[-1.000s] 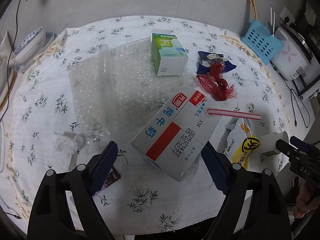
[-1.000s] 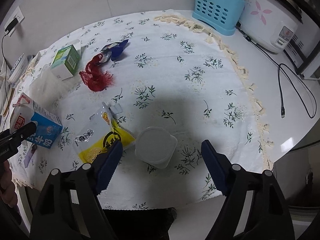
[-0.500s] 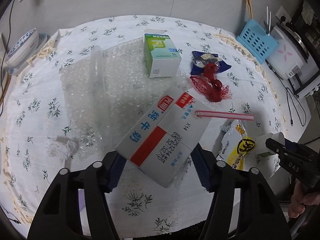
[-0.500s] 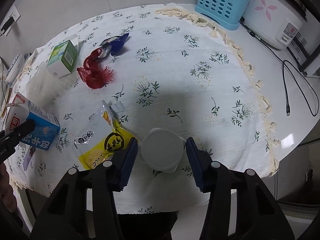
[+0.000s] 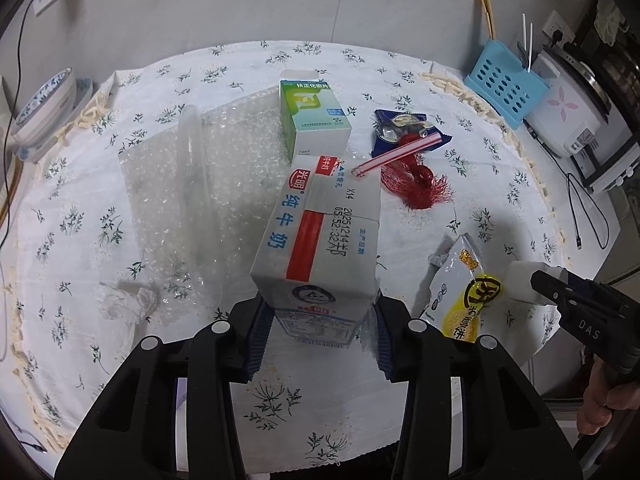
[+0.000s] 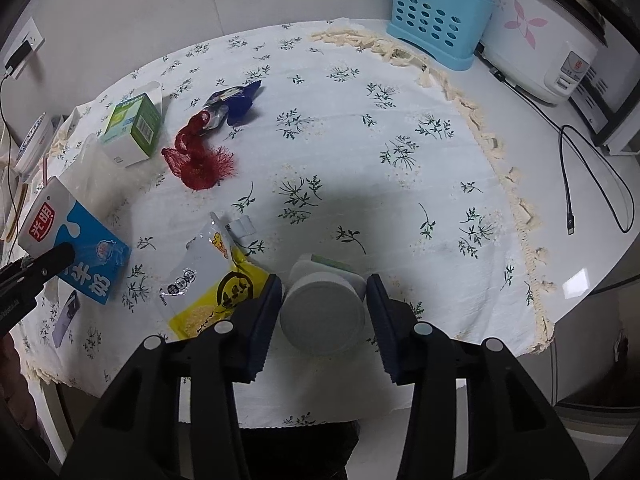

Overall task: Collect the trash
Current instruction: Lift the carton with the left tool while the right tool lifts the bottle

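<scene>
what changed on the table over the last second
Both tongs have just been closing. The left tongs now grip the milk carton, tilted up off the cloth, its straw swung toward the blue wrapper. The right tongs now clamp the white cup, also raised. The green box, red net, yellow packet and bubble wrap stayed put.

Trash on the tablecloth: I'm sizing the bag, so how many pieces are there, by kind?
Cartons and boxes: 2, milk carton, green box
Wrappers: 2, yellow, blue
Cup: 1
Red net: 1
Bubble wrap: 1
Tissue: 1
Total: 8
</scene>
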{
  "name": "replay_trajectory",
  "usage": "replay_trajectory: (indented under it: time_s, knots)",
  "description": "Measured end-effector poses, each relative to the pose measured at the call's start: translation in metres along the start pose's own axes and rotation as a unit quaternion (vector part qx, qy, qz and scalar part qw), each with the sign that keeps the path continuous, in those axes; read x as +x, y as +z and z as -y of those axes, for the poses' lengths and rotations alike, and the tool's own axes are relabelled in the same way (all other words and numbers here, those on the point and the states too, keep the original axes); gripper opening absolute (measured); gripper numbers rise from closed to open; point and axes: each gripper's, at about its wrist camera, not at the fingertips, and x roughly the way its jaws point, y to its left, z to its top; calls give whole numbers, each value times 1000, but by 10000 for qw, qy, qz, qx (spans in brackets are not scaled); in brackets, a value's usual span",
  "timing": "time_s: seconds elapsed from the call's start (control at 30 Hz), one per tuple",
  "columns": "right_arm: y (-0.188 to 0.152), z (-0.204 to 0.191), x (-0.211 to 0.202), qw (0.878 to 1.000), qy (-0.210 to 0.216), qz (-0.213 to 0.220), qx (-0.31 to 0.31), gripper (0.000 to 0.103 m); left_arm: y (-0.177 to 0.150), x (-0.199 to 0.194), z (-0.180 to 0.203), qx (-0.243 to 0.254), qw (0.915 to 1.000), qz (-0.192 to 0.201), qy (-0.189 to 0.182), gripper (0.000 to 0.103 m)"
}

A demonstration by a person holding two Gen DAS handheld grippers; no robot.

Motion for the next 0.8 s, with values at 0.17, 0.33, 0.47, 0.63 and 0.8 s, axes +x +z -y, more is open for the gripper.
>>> replay_trajectory:
  time_s: [0.17,0.33,0.47,0.63,0.8]
  knots:
    - [-1,-2,-16,9999,12,143,-48,42,-3,-14,2,-7,9999,128,18,42]
    - [-4,-2,-31,9996,55,259,-77,42,-9,-29,2,-75,9998,188,4,42]
    - [-8,-4,-43,9993,107,334,-118,41,-18,-42,2,-132,9997,225,-30,41]
    - [-22,-8,-66,9982,186,521,-219,41,-31,-59,0,-315,9990,237,-219,41]
    - [-37,-10,-87,9970,296,620,-346,41,-48,-80,2,-356,9985,362,-180,41]
